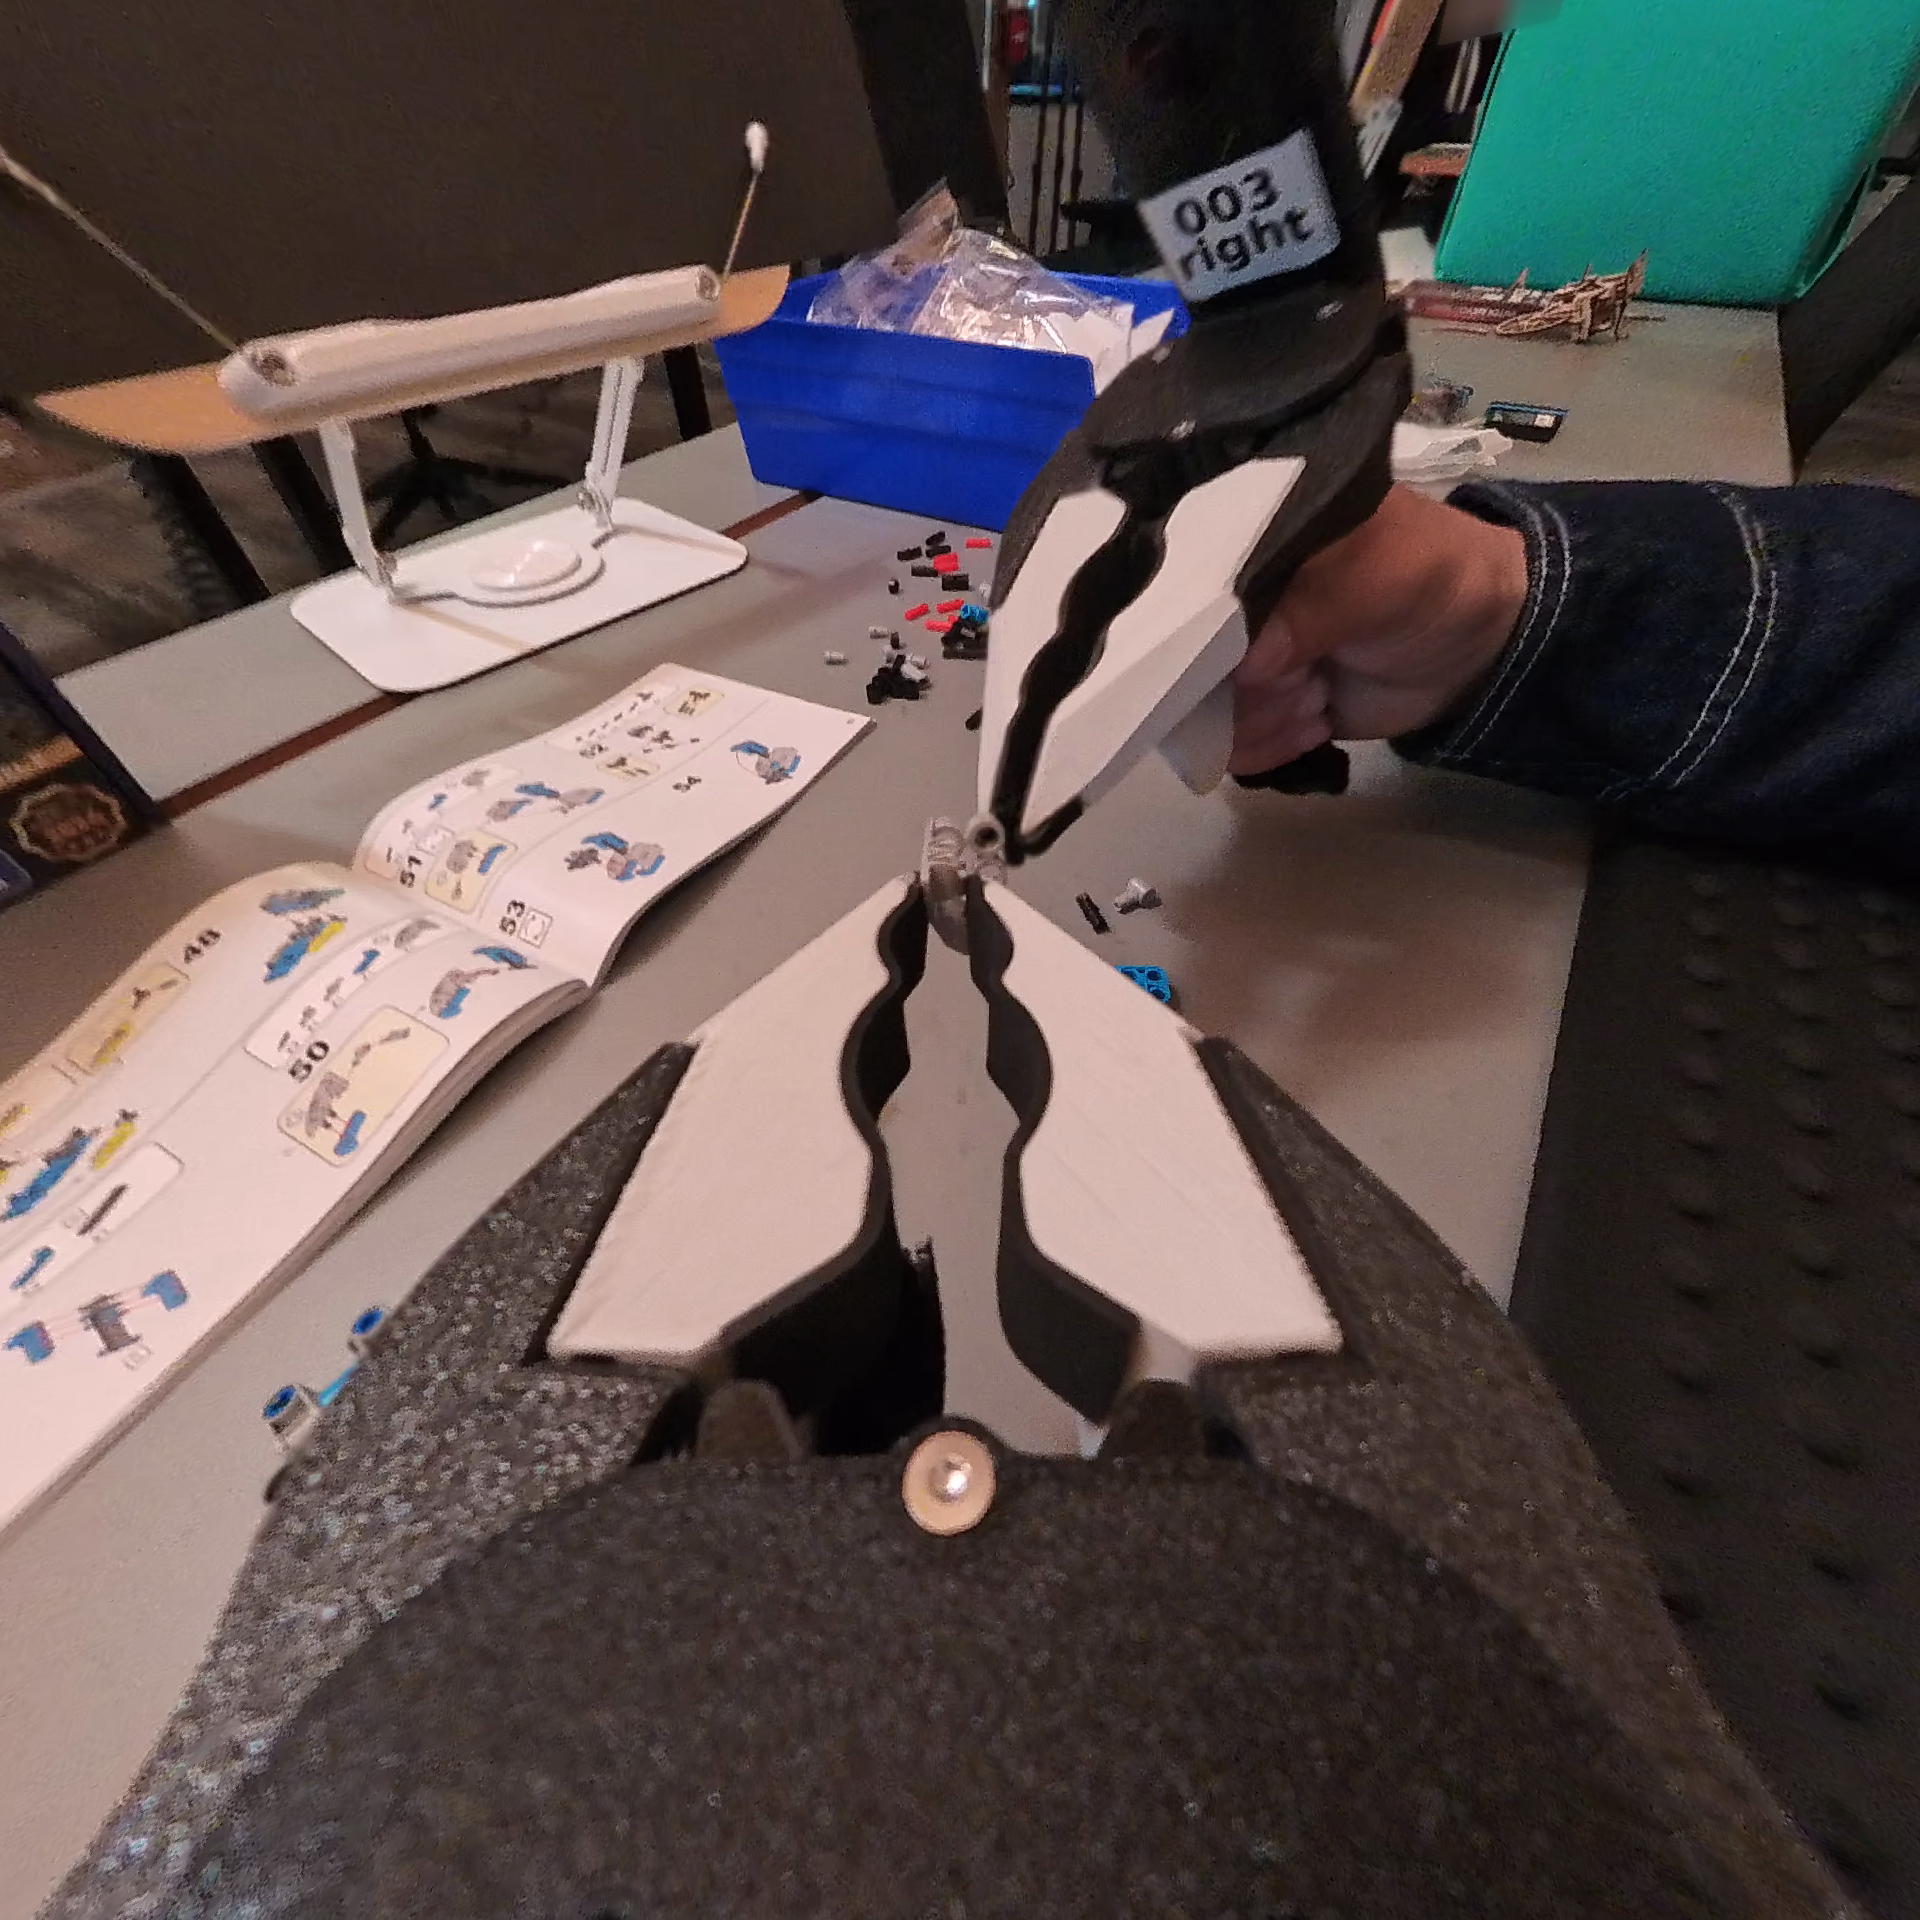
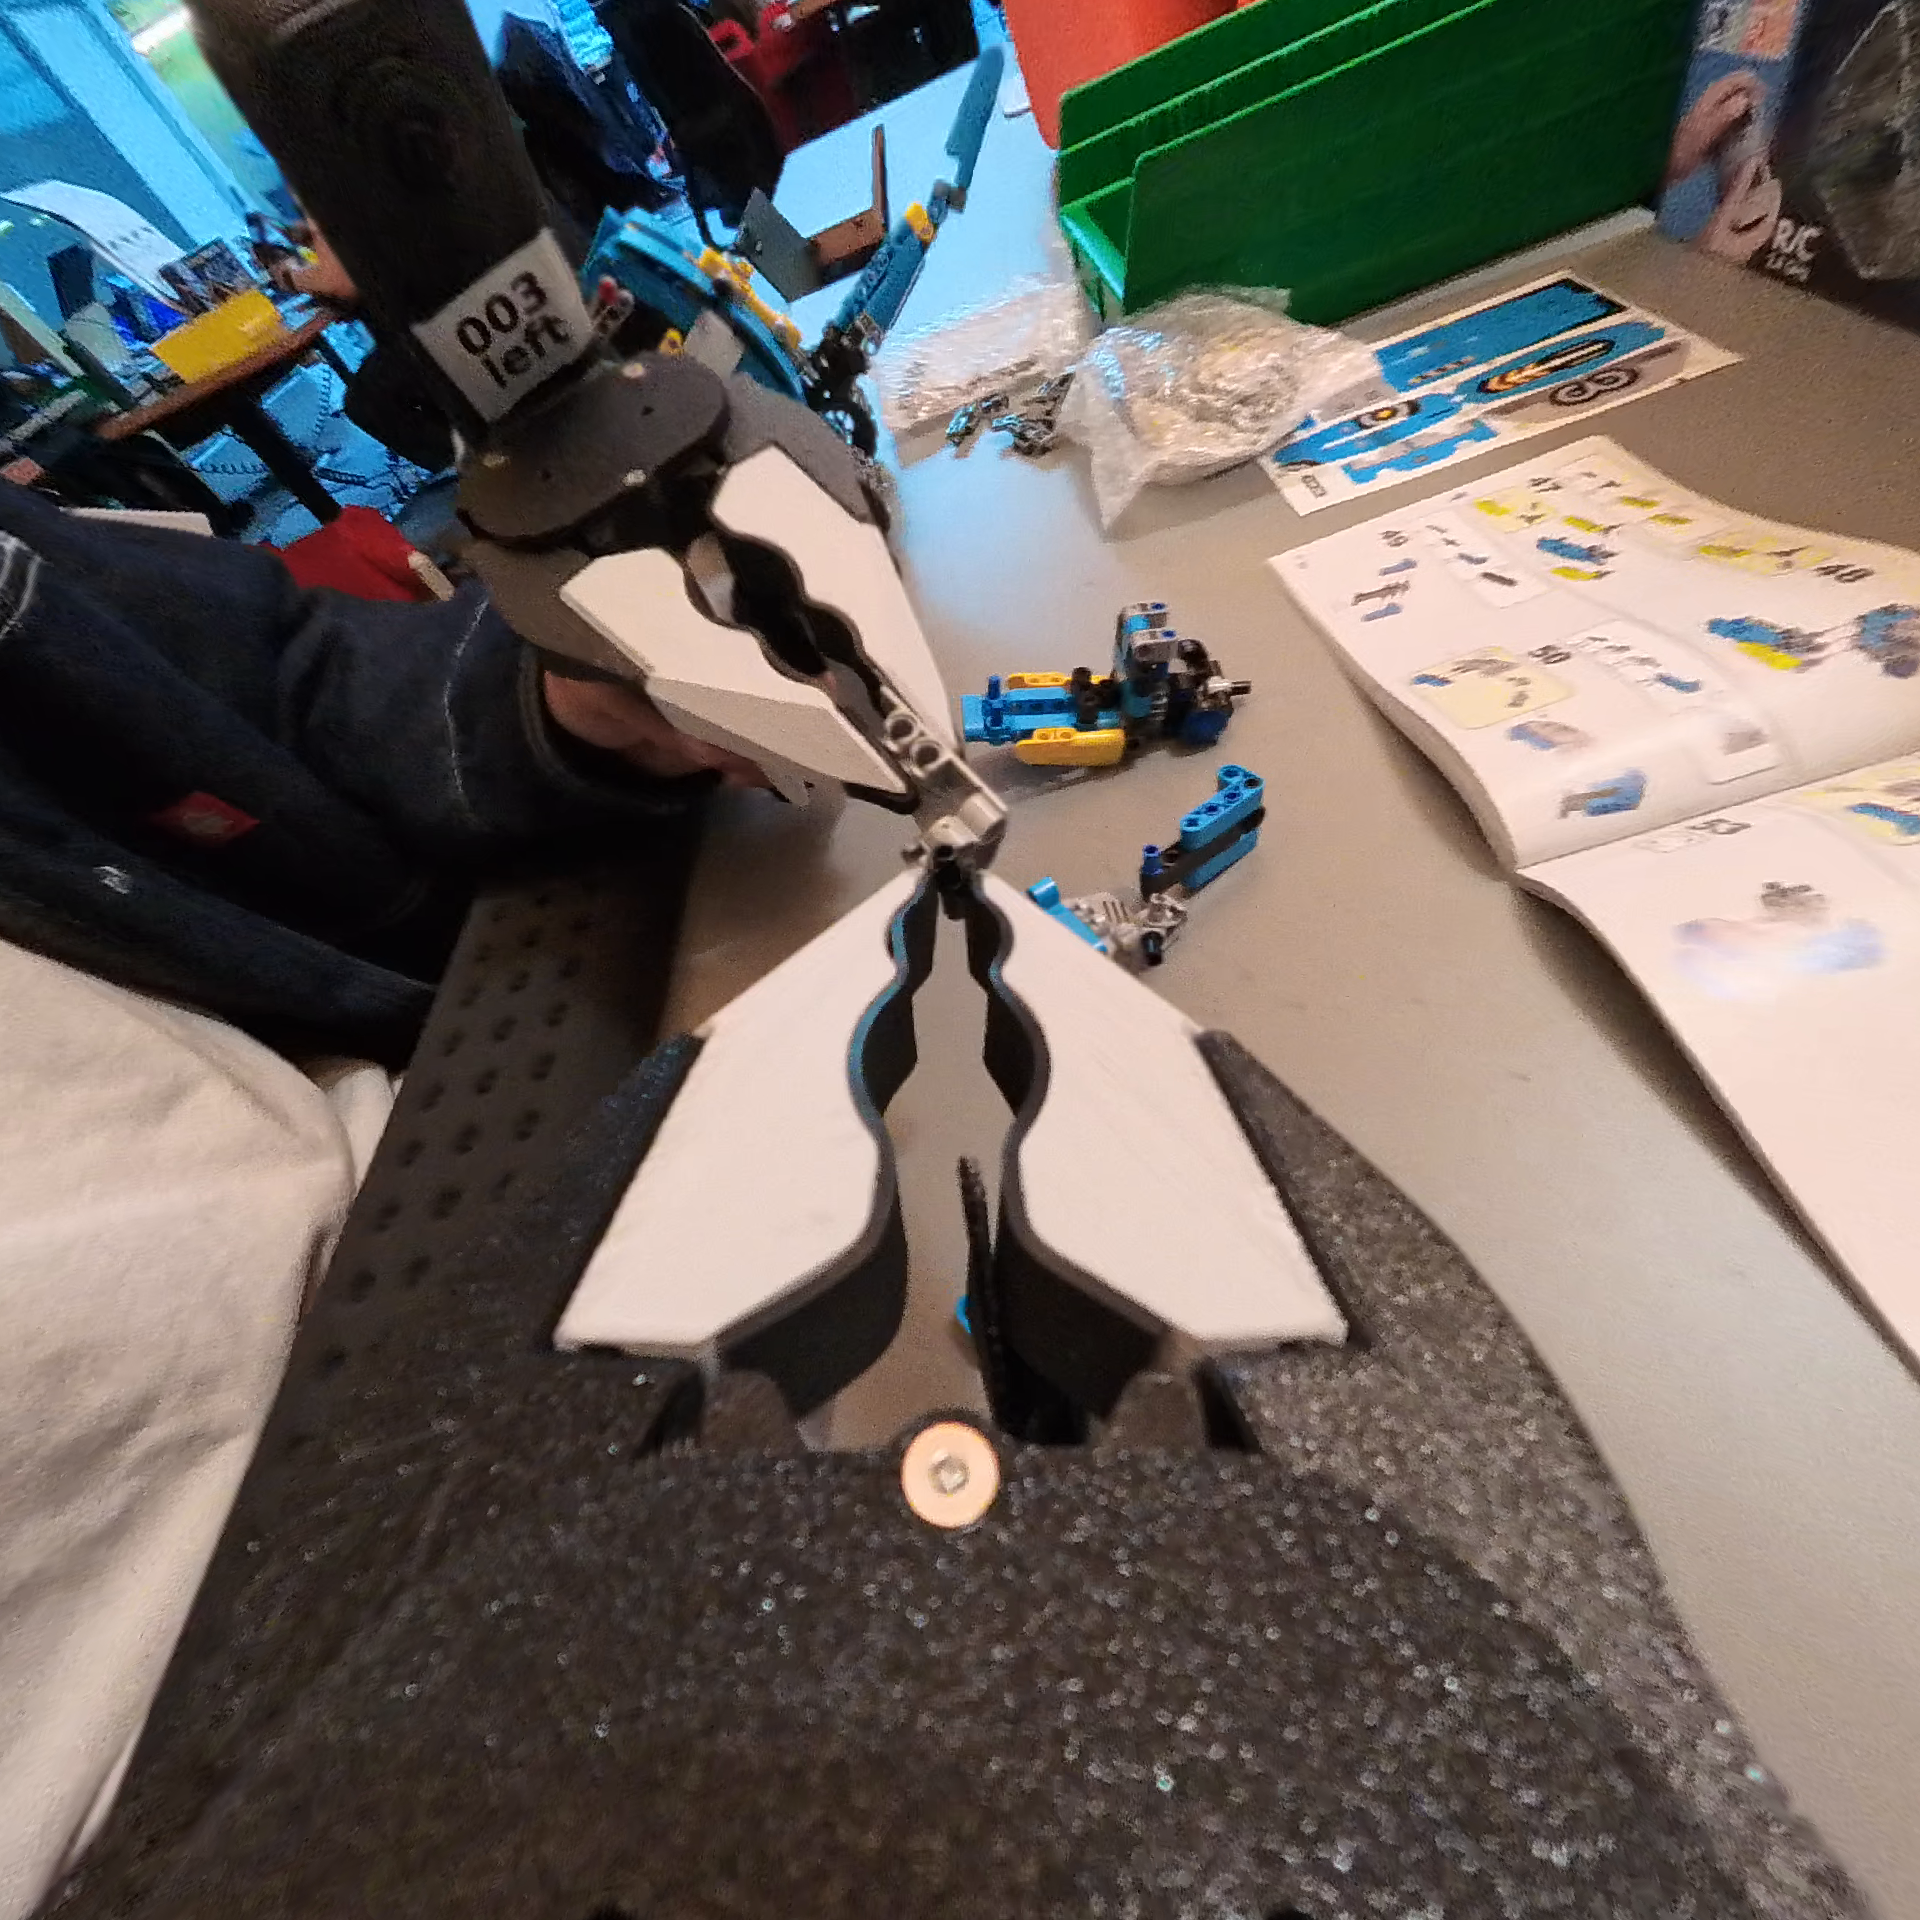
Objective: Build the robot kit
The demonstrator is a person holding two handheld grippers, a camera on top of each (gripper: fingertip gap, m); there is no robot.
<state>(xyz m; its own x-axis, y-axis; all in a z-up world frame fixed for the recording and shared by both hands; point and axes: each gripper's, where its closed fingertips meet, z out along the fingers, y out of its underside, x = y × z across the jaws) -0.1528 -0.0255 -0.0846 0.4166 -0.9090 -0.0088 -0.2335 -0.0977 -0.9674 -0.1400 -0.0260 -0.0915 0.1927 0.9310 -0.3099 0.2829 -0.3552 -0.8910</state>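
Across the grey table (image 1: 1299, 987) in front of you, an open instruction booklet (image 1: 343, 997) takes up the left of the left wrist view, with a white desk lamp (image 1: 499, 488) and a blue bin (image 1: 904, 416) holding clear plastic bags beyond it. A scatter of small black, red and blue pieces (image 1: 930, 613) lies between bin and booklet. In the right wrist view, a partly built blue and yellow model (image 2: 1101, 696) stands on the table, and a smaller blue and grey sub-assembly (image 2: 1174, 873) lies just nearer you.

Your two grippers meet tip to tip above the table. Your left gripper (image 1: 945, 899) is nearly closed, its tips pinching a grey perforated beam (image 2: 930, 753) at one end. Your right gripper (image 2: 948, 883) is likewise almost closed, clamped on a small black pin (image 2: 945, 868) whose far end touches a grey connector (image 2: 971, 826) at the beam's end. Your hand (image 1: 1382, 634), in a dark denim sleeve, grips the right handle.
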